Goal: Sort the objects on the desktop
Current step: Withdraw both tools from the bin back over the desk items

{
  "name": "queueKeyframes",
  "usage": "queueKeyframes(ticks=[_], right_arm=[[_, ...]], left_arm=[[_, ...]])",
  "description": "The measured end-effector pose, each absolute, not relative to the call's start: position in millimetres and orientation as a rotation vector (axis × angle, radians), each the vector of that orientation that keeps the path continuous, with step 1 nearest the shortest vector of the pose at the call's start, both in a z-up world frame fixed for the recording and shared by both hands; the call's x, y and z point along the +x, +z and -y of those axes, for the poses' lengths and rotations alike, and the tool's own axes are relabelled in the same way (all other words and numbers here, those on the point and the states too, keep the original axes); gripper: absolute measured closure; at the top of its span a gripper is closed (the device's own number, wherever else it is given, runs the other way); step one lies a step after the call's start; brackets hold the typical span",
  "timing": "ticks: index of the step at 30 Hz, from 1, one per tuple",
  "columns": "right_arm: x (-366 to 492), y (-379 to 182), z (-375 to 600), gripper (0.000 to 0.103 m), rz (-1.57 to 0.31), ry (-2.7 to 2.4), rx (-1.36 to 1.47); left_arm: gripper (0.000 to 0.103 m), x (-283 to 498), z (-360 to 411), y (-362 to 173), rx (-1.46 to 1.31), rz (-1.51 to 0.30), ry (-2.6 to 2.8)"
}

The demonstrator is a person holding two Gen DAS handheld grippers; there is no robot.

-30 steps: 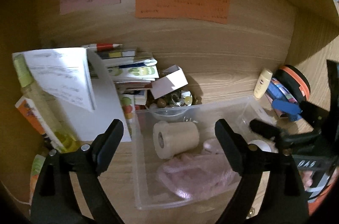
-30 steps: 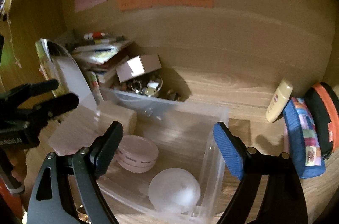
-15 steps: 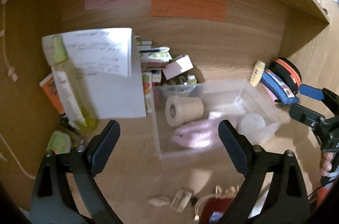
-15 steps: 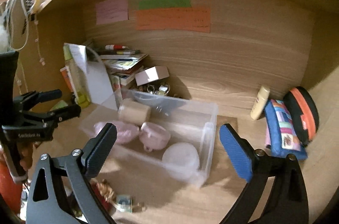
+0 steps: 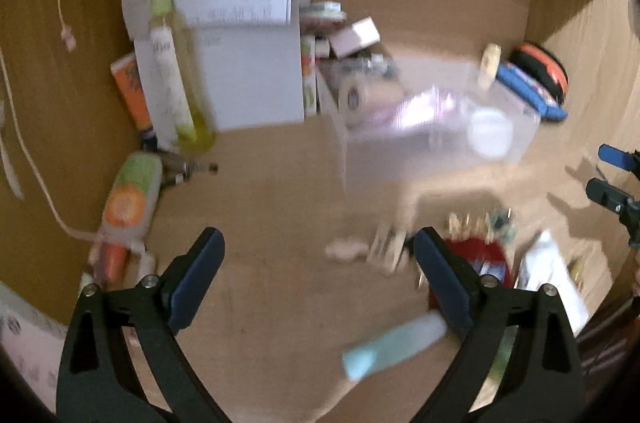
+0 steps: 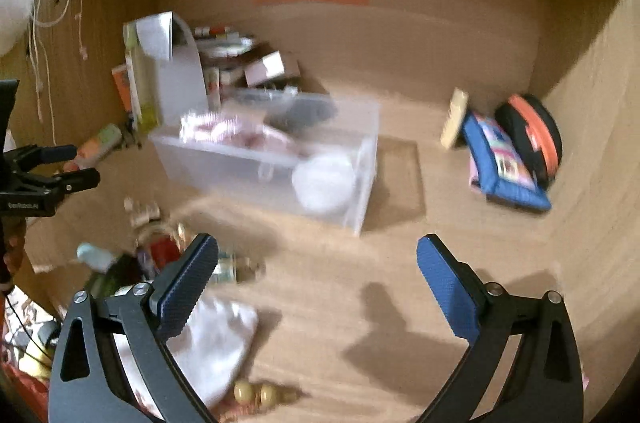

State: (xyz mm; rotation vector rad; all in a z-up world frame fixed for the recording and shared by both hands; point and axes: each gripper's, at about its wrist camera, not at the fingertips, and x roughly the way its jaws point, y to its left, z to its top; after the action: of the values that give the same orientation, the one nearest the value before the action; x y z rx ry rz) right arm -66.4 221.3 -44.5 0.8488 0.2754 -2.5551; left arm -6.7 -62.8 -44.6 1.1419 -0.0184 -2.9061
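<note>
A clear plastic bin (image 5: 516, 139) (image 6: 368, 159) sits on the wooden desk toward the back and holds a tan tape roll (image 5: 356, 95), pink soft items (image 6: 240, 135) and a white round lid (image 6: 324, 179). My left gripper (image 5: 318, 267) is open and empty over bare desk in front of the bin. My right gripper (image 6: 316, 271) is open and empty, also well back from the bin. Loose small items lie near the front: a light blue tube (image 5: 392, 347), a red pouch (image 5: 480, 259), a white cloth (image 6: 216, 347). Both views are motion-blurred.
A yellow-green bottle (image 5: 172, 71), white papers (image 5: 248, 35) and stacked boxes stand at the back left. A blue pencil case (image 6: 504, 163) and a black-orange case (image 6: 532, 135) lean in the right corner, beside a cream tube (image 6: 454, 119). An orange-green tube (image 5: 128, 199) lies at left.
Both grippers have pulled back and up from the bin, which now looks smaller and farther away. The clutter at the desk's front has come into view. Both stay open.
</note>
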Motion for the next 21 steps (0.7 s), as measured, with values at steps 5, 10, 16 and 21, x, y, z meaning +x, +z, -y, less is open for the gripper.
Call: queueKeyframes(ticks=[5,10,16,21], right_arm=[[-50.7,-67.8,-231.4,0.005,-0.27,-2.526,0.933],[-35.6,-77.8,-242.5,0.007,-0.227,-2.473,0.948],[-30.4,-96.4,-252.7,0.023,-0.156,-2.373,1.052],[-24.0,-111.5,-250.6,0.034,-0.17,-2.347,1.092]], left_arm=[[0.006,8.9,64.6,-67.2,1.235,0.011,-2.882],[0.006,19.7,59.0,-77.9,1.293,0.003,-2.898],[0.006,24.7,44.7,-88.2,1.341,0.035,-2.91],[0.006,20.7,37.8,-96.5,1.373,0.03,-2.897]])
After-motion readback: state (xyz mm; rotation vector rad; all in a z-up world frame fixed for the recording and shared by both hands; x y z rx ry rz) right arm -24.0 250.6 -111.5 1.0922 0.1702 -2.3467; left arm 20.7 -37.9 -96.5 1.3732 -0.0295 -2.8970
